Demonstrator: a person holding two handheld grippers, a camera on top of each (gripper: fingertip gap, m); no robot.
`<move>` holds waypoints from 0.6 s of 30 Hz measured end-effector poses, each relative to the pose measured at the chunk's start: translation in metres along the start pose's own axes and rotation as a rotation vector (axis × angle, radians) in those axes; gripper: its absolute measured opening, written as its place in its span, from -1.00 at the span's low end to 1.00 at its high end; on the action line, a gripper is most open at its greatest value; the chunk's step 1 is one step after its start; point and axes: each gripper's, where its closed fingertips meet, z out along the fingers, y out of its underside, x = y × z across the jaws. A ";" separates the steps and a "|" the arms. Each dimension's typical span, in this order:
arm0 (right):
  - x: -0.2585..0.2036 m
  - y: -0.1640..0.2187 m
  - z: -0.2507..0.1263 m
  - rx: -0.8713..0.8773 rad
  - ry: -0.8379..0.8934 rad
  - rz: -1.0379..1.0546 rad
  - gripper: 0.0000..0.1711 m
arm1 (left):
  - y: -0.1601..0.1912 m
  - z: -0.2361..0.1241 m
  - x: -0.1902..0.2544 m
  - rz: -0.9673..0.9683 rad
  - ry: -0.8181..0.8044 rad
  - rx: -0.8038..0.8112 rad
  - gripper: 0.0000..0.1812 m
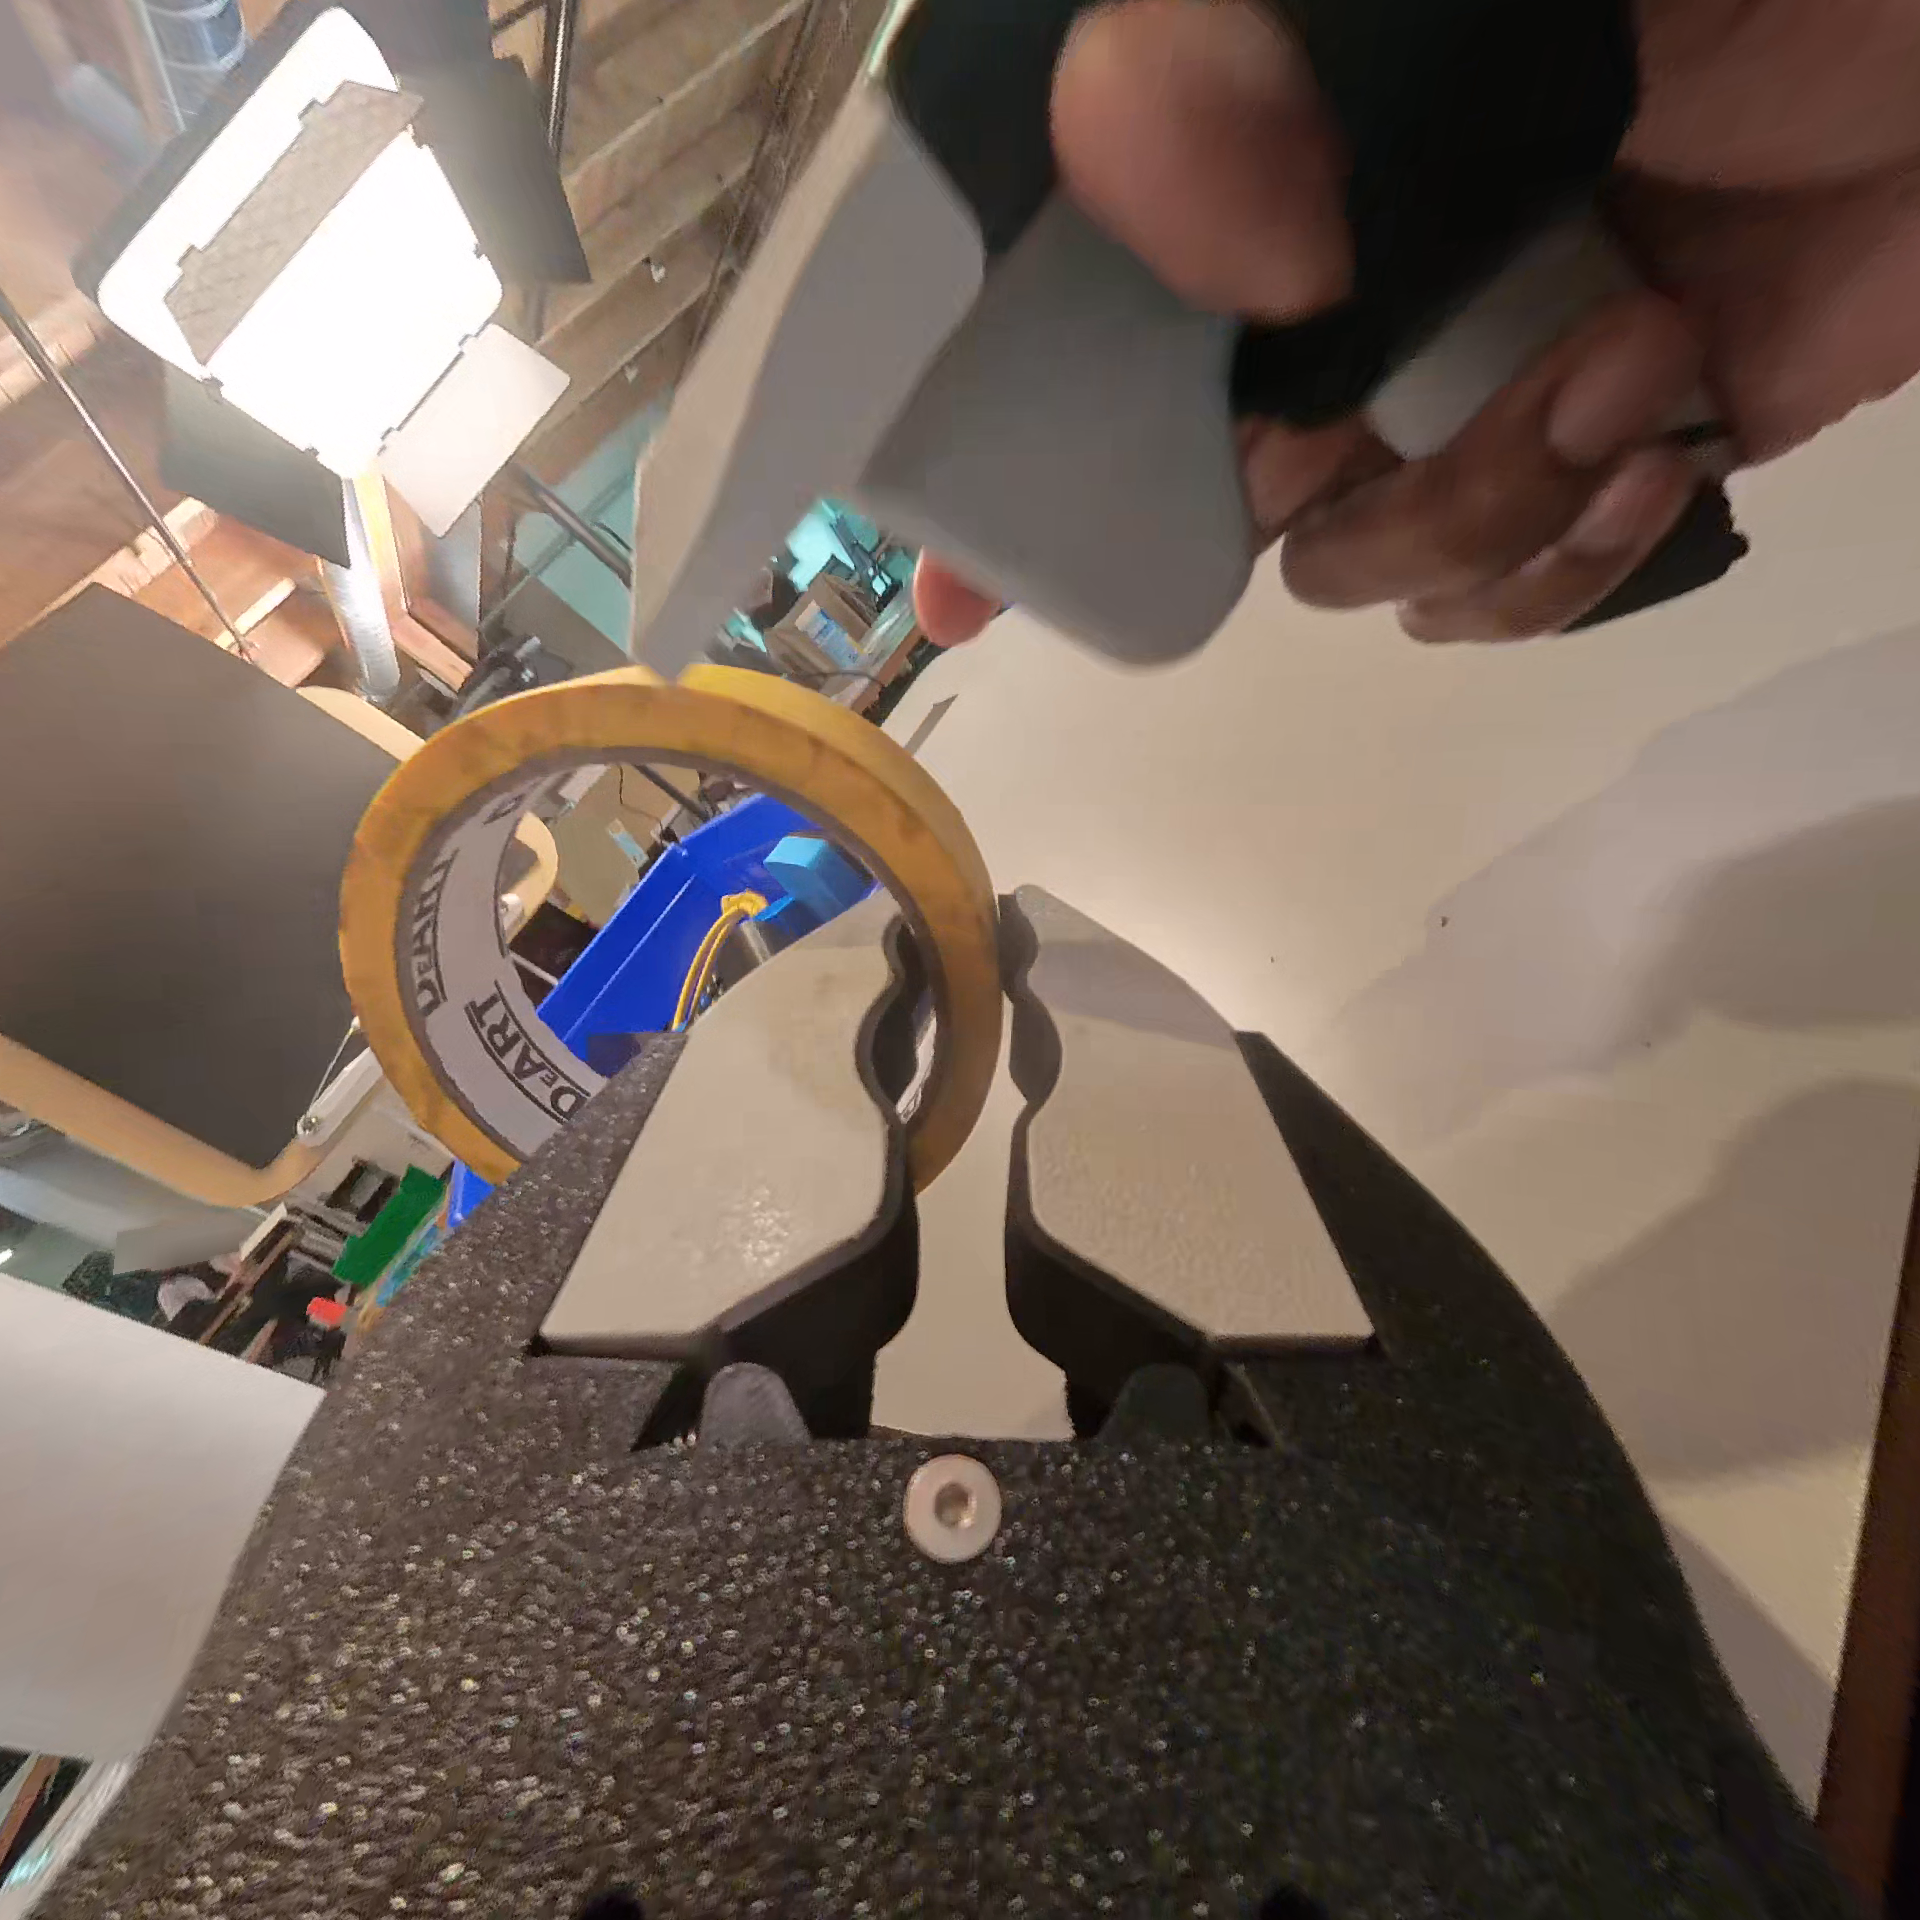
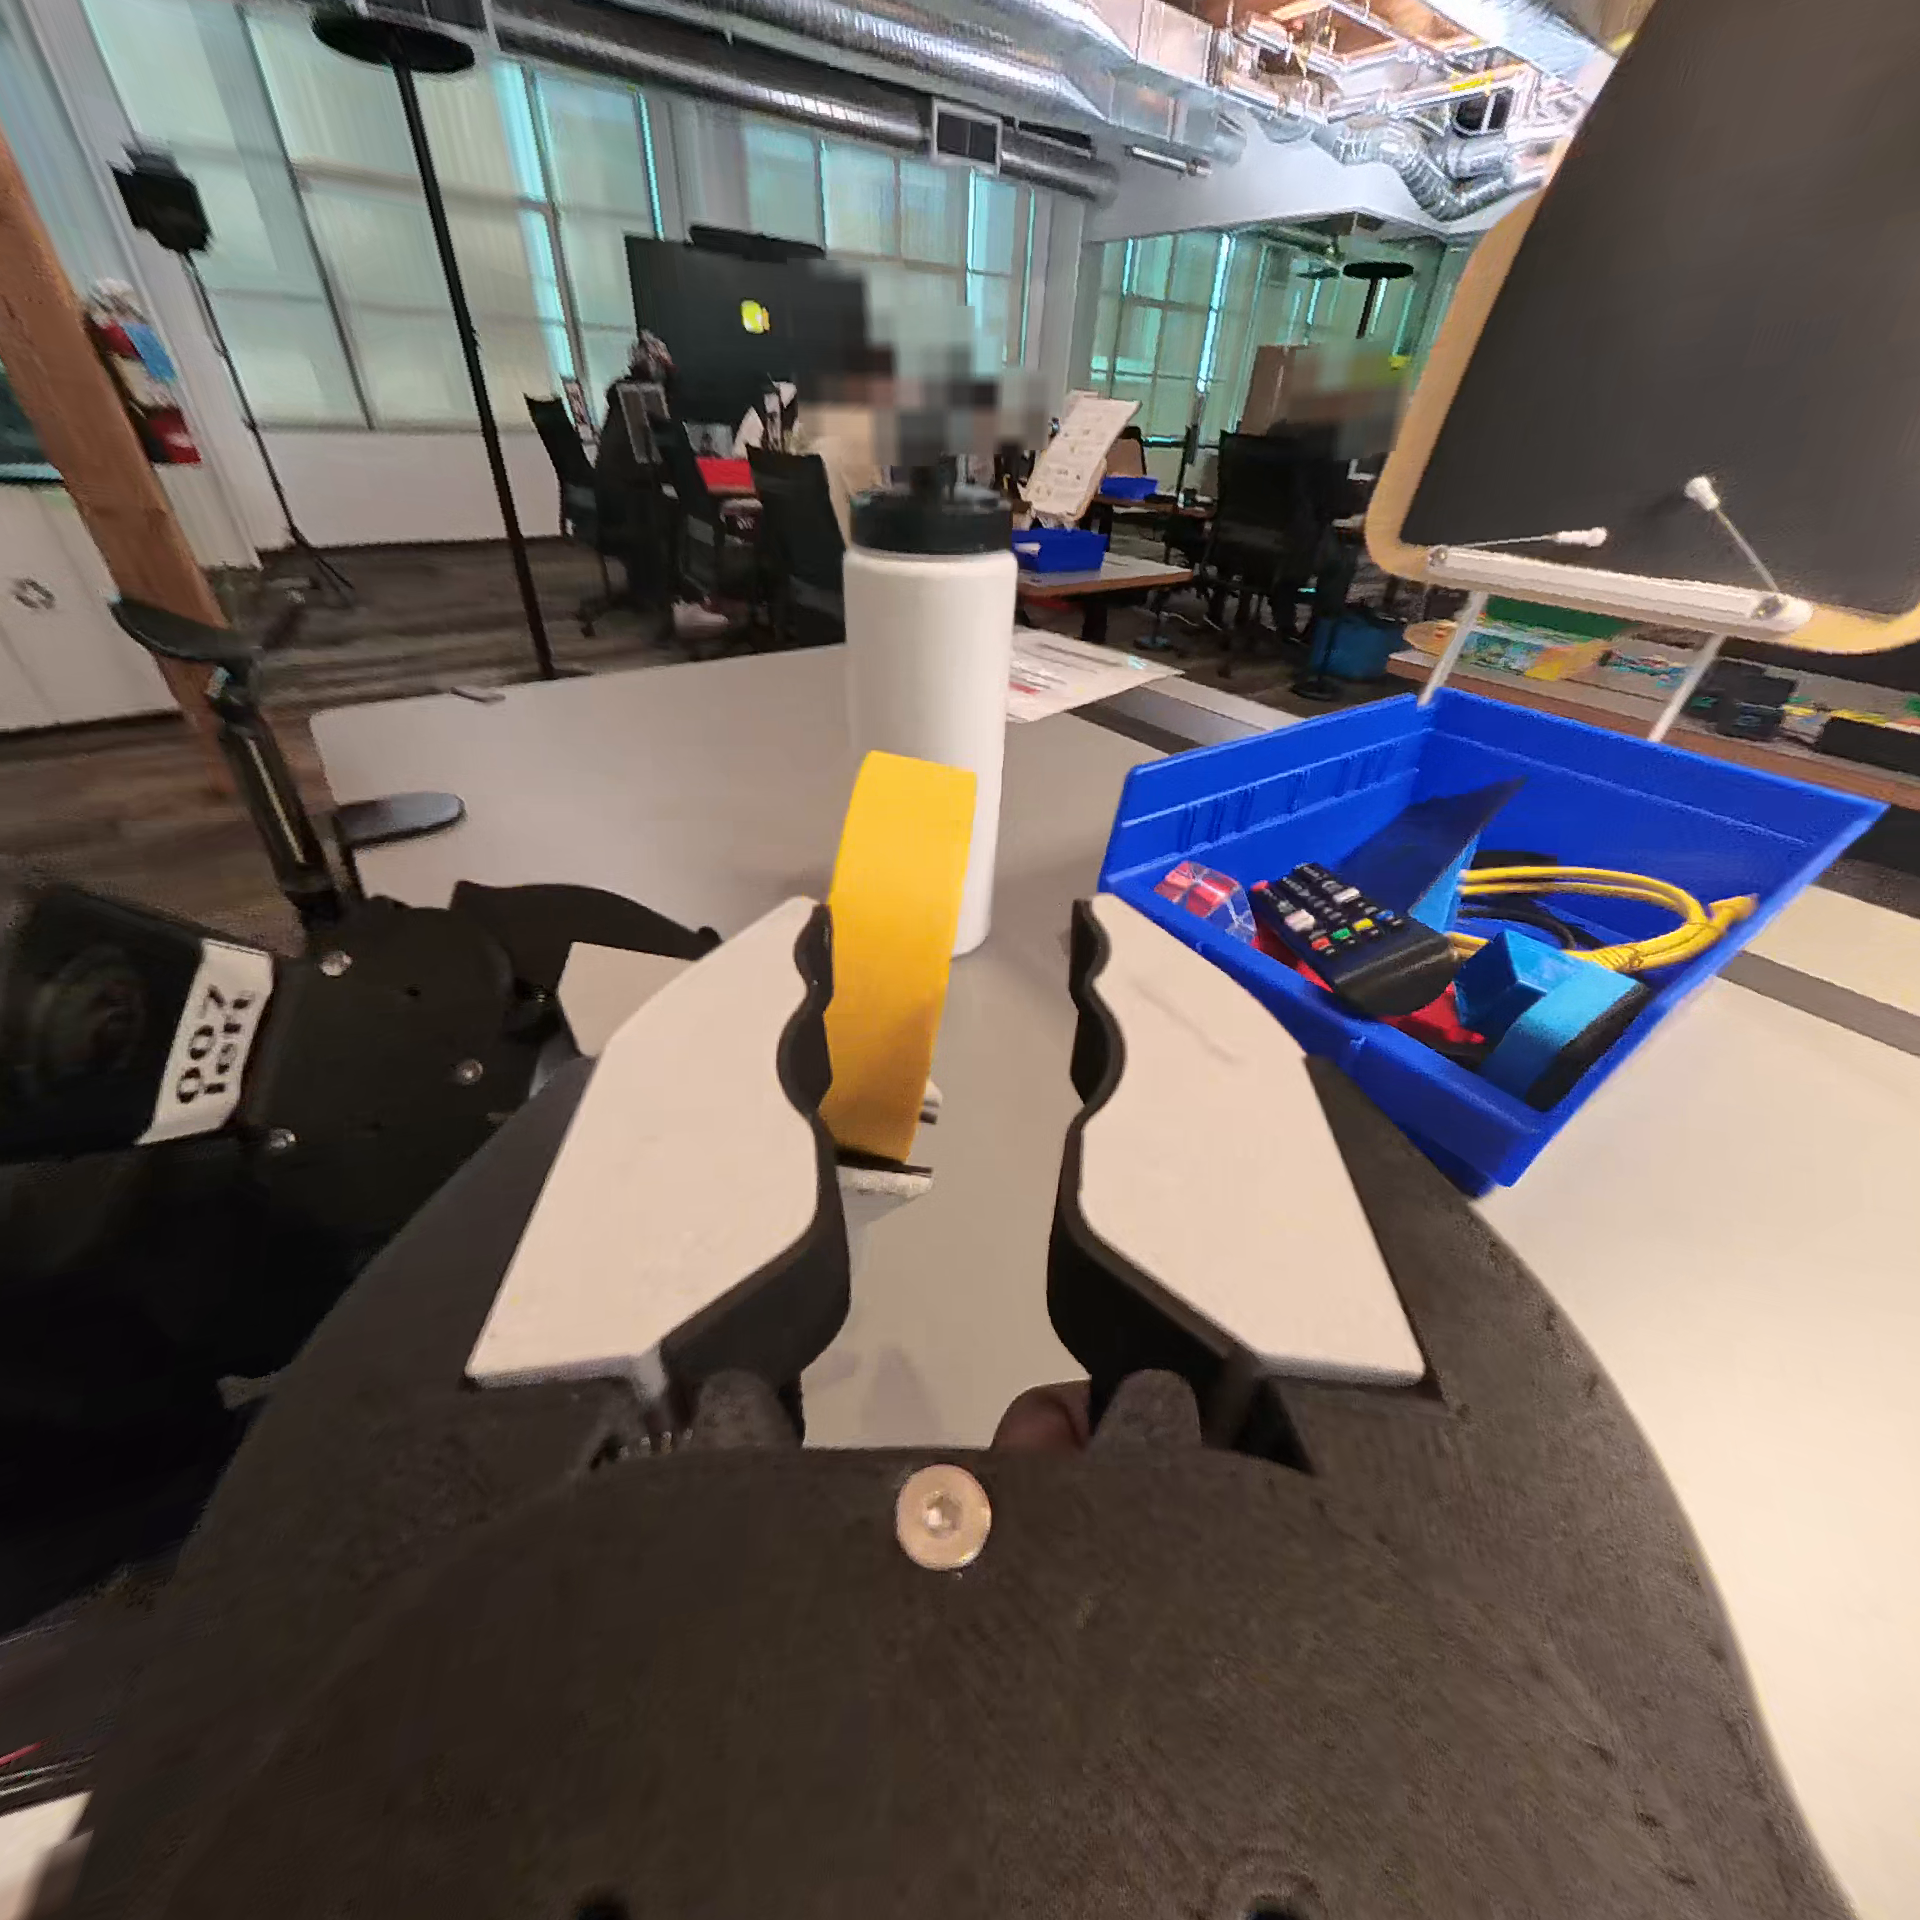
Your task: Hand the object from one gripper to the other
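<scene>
- The left gripper point(image 1: 961, 997) was seen clenched on the roll of yellow tape point(image 1: 665, 925): one finger passed through the hole of the ring, the other pressed on the outer face, so the wall of the ring was pinched between them.
- In the left wrist view the roll was held up in the air, standing out to the left of the fingers and above them, with its open hole turned toward the camera.
- The right gripper point(image 2: 951, 1008) was held released – a wide gap was left between its two fingers, and nothing was grasped by it.
- In the right wrist view the roll point(image 2: 899, 945) was met edge-on, upright, just ahead of the gap and close to the left-hand finger; whether that finger touched it cannot be told.
- The coming move is judged to depend on this – the band of the roll lay almost along the line of the gap, so the free upper part could be taken by the right fingers once it is centred between them.
- The right gripper was the nearer free one; the transfer is judged not yet done.
- Farther off, a white bottle point(image 2: 930, 727) stood on the grey table point(image 2: 623, 748), and a blue bin point(image 2: 1455, 1122) with small things lay to the right.
</scene>
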 end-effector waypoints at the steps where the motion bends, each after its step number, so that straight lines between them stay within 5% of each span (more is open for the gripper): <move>1: -0.003 0.004 0.004 -0.015 0.011 -0.019 -0.46 | 0.000 0.000 0.001 0.002 0.000 0.013 -0.84; 18: 0.001 0.049 0.032 -0.138 0.092 -0.093 -0.63 | 0.019 0.009 0.018 0.001 0.117 -0.039 -0.81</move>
